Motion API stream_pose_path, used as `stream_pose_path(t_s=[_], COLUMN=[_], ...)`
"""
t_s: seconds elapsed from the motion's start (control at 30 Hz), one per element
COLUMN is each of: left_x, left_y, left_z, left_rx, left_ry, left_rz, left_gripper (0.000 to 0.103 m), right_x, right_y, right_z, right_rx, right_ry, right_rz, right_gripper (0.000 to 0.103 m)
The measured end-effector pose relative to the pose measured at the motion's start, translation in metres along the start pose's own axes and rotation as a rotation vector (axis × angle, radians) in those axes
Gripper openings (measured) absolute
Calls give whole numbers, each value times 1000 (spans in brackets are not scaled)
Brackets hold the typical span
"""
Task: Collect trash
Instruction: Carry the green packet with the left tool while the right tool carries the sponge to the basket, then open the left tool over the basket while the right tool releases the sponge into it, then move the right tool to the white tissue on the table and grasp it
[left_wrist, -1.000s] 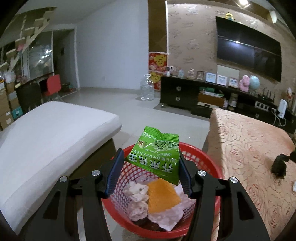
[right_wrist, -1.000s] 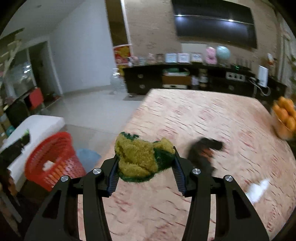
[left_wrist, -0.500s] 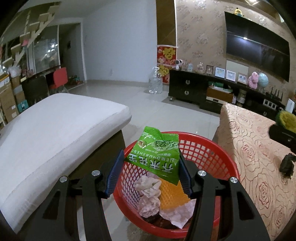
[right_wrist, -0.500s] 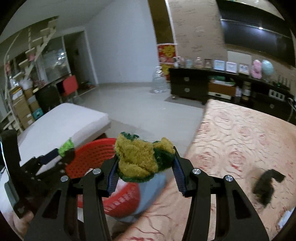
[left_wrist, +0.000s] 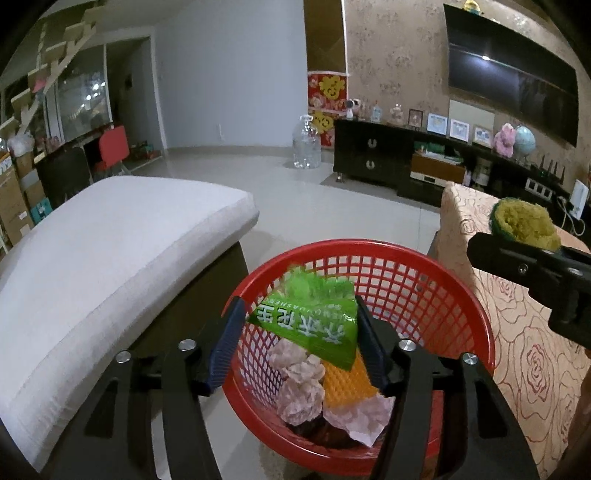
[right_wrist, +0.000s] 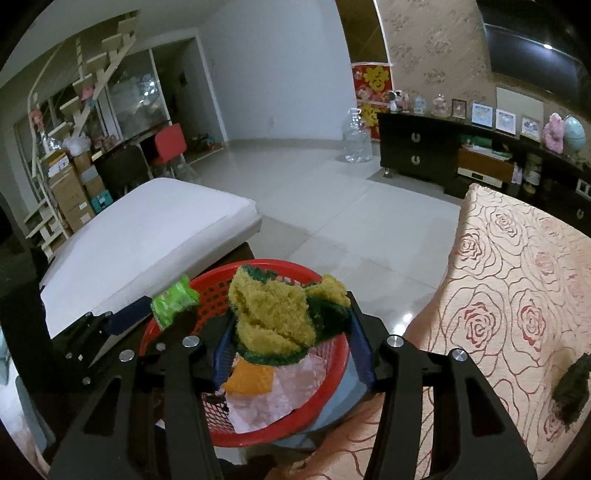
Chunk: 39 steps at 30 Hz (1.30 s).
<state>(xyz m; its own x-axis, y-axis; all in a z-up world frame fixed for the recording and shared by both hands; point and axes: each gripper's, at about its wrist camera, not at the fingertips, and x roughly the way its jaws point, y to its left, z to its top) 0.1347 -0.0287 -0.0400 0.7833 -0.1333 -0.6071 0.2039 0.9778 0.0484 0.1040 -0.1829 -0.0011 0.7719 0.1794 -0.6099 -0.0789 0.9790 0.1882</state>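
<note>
While both grippers hang over the red plastic mesh basket (left_wrist: 461, 295) | left gripper (left_wrist: 301, 339) opening, light crinkly green snack wrapper (left_wrist: 314, 317) slipping down between its jaws | right gripper (right_wrist: 291, 339) opening, soft yellow-green scouring pad (right_wrist: 273, 314) between its jaws, squashy, best pinched mid-body.

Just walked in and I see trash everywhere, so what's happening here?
A person is dropping trash into the red basket with two handheld grippers. The left gripper is opening above it, and the green wrapper is slipping out, tilted between its fingers. The right gripper is also opening, with the yellow-green sponge between its fingers over the basket. Paper wads already lie inside.
</note>
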Motion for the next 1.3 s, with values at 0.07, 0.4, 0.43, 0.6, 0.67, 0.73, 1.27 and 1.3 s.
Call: stream_pose_path(t_s=[0.07, 0.4, 0.43, 0.6, 0.67, 0.73, 1.27, 1.3], left_x=[-1, -5, -6, -8, -11, -12, -30, -31], left_y=[-1, 4, 6, 12, 12, 10, -22, -25], left_z=[0, 2, 3, 5, 5, 5, 0, -1], left_rx=[4, -32, -44, -89, -91, -87, -41, -32], left_ry=[-8, -29, -31, -47, -60, -68, -124, -127], left_rz=[5, -31, -38, -52, -54, -60, -138, -141], left_gripper=[69, 83, 84, 85, 85, 85, 86, 86], right_x=[0, -11, -13, -30, -37, -44, -95, -99], right_y=[0, -10, -11, -25, -33, -41, -95, -98], right_z=[0, 1, 1, -5, -9, -15, -71, -74], right_rx=[0, 35, 40, 76, 90, 102, 147, 149], right_ry=[-6, -17, -18, -40, -49, -56, -72, -73], right_rz=[-6, -5, -7, -31, -46, -74, -295, -314], right_gripper=[66, 73, 73, 73, 73, 74, 76, 77])
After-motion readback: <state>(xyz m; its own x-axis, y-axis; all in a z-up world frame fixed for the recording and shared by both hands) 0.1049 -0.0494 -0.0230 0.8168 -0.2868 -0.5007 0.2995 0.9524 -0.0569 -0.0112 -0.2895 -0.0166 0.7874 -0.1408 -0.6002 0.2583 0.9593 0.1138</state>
